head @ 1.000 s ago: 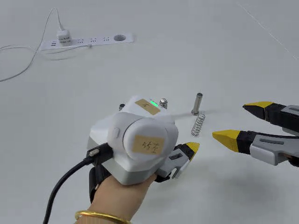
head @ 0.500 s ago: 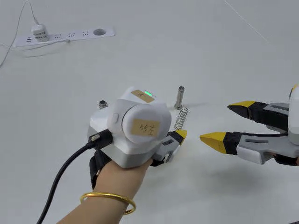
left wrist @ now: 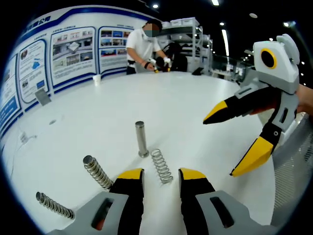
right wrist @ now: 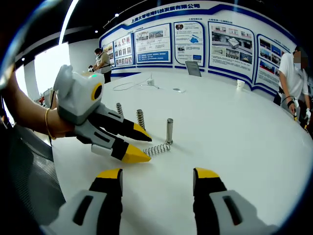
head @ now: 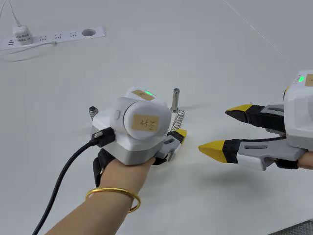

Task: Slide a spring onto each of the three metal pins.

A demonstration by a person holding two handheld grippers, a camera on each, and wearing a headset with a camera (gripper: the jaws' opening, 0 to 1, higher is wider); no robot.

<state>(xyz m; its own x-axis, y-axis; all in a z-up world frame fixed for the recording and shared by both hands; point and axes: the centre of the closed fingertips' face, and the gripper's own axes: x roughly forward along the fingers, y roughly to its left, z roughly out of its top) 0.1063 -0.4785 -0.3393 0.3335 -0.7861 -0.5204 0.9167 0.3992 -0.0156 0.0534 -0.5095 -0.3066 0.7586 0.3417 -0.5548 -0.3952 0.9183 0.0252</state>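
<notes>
A: Lower left of left gripper view first. Anything there?
B: Logged two sprung pins (left wrist: 97, 171), coils already seated. Judged two of three done.

A: Centre of that view?
B: Found bare pin (left wrist: 141, 138) upright on the table (left wrist: 98, 112). Just right of it, the last spring (left wrist: 161, 165), lying flat, with its near end seemingly between the tips of left claw (left wrist: 161, 174) at bottom centre.

A: State of left claw?
B: Apart by a narrow gap, straddling that spring end, clamped on nothing. Probably lined up along the coil so as to pinch near one end and leave the far end free for the pin.

A: Right side of the view?
B: Logged right claw (left wrist: 219, 147) spread wide, empty, well apart from spring and pin, tips pointing toward them. Presumably held back to give room; perhaps ready to steady the pin.

A: Risk?
B: Expect rolling or flicking away under a skewed pinch.
</notes>
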